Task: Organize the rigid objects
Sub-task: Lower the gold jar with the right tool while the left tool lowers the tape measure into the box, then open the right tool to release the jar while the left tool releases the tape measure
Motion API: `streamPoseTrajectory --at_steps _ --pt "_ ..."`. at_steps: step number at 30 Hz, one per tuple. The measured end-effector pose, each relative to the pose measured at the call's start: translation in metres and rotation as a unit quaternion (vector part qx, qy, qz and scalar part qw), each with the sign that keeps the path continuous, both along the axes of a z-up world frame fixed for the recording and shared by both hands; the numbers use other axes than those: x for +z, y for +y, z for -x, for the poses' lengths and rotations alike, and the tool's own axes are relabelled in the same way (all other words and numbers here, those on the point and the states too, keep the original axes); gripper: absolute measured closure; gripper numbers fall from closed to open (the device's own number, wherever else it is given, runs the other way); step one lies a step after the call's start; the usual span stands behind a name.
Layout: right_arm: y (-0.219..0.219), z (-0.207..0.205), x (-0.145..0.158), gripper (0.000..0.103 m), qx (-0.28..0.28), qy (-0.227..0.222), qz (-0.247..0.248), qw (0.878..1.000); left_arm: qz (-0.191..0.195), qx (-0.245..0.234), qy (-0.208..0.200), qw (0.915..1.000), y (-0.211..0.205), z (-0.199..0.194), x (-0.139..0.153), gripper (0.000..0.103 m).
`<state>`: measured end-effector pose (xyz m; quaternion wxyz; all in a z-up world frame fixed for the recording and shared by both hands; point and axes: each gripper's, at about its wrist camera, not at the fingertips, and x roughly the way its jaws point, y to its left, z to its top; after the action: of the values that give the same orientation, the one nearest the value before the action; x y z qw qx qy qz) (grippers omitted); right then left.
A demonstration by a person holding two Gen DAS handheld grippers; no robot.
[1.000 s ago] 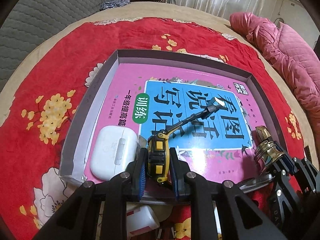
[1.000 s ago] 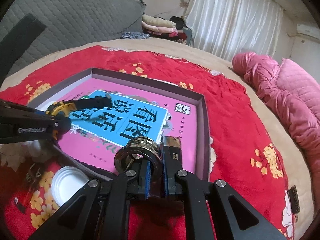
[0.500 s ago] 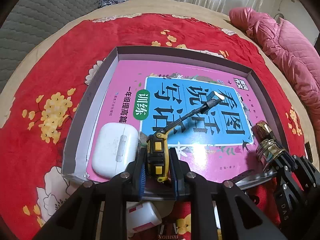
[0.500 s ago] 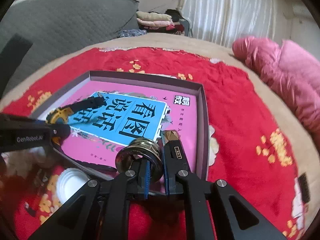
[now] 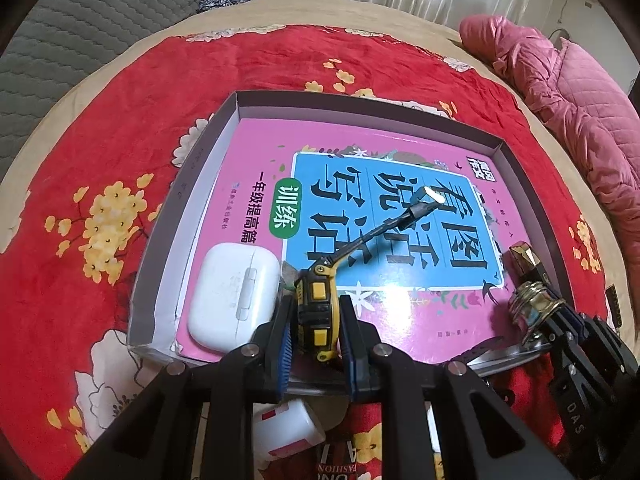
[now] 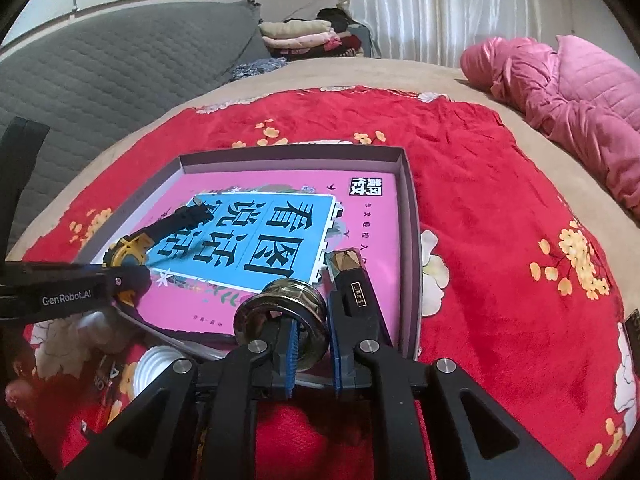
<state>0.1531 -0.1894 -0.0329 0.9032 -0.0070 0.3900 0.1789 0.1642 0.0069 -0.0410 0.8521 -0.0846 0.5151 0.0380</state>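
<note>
A shallow grey box (image 5: 360, 104) on the red floral cloth holds a pink and blue book (image 5: 384, 216). My left gripper (image 5: 314, 330) is shut on a yellow-black tape measure (image 5: 316, 308) with a black strap, over the box's near edge beside a white earbud case (image 5: 232, 292). My right gripper (image 6: 314, 338) is shut on the rim of a brass metal ring (image 6: 284, 308), at the box's near right corner next to a black and gold lighter-like bar (image 6: 352, 280). The ring (image 5: 532, 304) and bar (image 5: 526, 260) also show in the left wrist view.
A white bottle with a red label (image 5: 288, 432) and a magazine lie under my left gripper, outside the box. A white round lid (image 6: 160, 368) lies near the box's front. A pink quilted jacket (image 6: 572, 80) lies at the far right; folded clothes (image 6: 308, 36) at the back.
Both grippers have shifted slightly forward over the box's near edge, still holding their objects. The right gripper's ring now sits lower, close to the book.
</note>
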Motion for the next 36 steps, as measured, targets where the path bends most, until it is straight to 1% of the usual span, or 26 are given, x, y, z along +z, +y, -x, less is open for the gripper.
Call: streamPoseTrajectory --at_steps 3,19,25,28,29,30,31,36 --pt "0.002 0.001 0.001 0.083 0.004 0.000 0.002 1.000 0.000 0.001 -0.002 1.0000 0.000 0.001 0.001 0.082" --pt "0.000 0.003 0.002 0.082 0.001 -0.005 0.002 1.000 -0.002 0.003 0.000 1.0000 0.000 0.003 0.002 0.082" --pt "-0.001 0.005 0.006 0.077 0.004 -0.011 -0.001 1.000 -0.002 0.003 0.000 1.0000 0.000 0.003 0.002 0.082" --pt "-0.002 0.006 0.010 0.069 0.004 -0.020 -0.010 1.000 -0.002 0.003 0.000 1.0000 0.000 0.003 0.002 0.082" --pt "-0.003 0.006 0.011 0.061 0.001 -0.022 -0.008 1.000 -0.002 0.003 -0.001 1.0000 0.000 0.003 0.003 0.082" --pt "-0.003 0.006 0.011 0.051 -0.001 -0.024 -0.006 1.000 0.000 0.003 -0.004 1.0000 0.000 0.004 0.003 0.082" --pt "-0.004 0.006 0.011 0.048 -0.003 -0.024 -0.006 1.000 0.002 0.002 -0.008 1.0000 0.000 0.004 0.005 0.082" --pt "-0.008 0.004 0.011 0.048 -0.011 -0.020 -0.010 1.000 0.001 -0.001 -0.010 0.9999 -0.001 0.004 0.007 0.082"
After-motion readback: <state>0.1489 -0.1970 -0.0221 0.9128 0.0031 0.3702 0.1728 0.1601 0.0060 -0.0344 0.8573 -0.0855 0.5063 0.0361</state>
